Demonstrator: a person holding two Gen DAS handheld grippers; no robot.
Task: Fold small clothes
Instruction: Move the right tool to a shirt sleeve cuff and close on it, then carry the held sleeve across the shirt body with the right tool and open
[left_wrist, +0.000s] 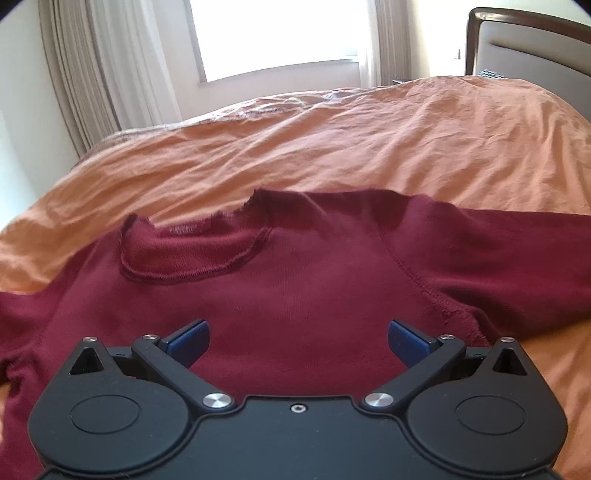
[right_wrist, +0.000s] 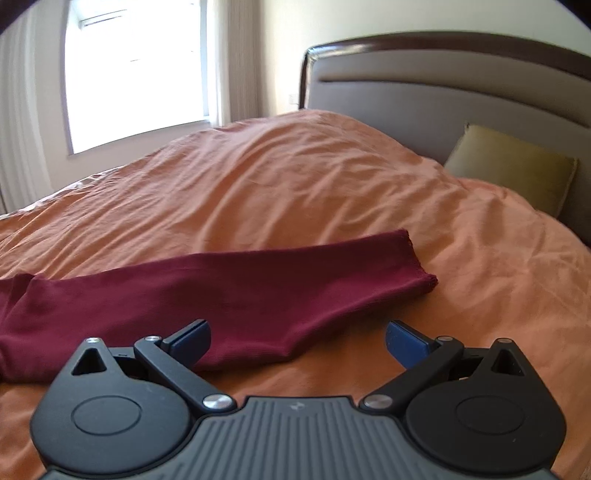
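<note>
— Where is the garment found?

— A dark red sweater (left_wrist: 295, 295) is laid flat on the orange bedspread (left_wrist: 369, 147), toward the near edge of the bed. Its neckline (left_wrist: 192, 254) is turned toward the far edge, where the window (left_wrist: 277, 33) is seen.

— And the sleeves?

— One sleeve (right_wrist: 229, 291) is stretched out toward the headboard (right_wrist: 461, 96) end, its cuff (right_wrist: 421, 266) lying flat on the bedspread. An olive cushion (right_wrist: 517, 170) is propped against the headboard, well apart from the cuff.

— How is the left gripper (left_wrist: 298, 341) set?

— It is held over the sweater's chest, jaws spread wide, and nothing is gripped between the blue pads (left_wrist: 190, 339).

— The right gripper (right_wrist: 297, 341)?

— Likewise spread wide and empty. It is held over the lower edge of the sleeve; whether the cloth is touched cannot be told.
</note>
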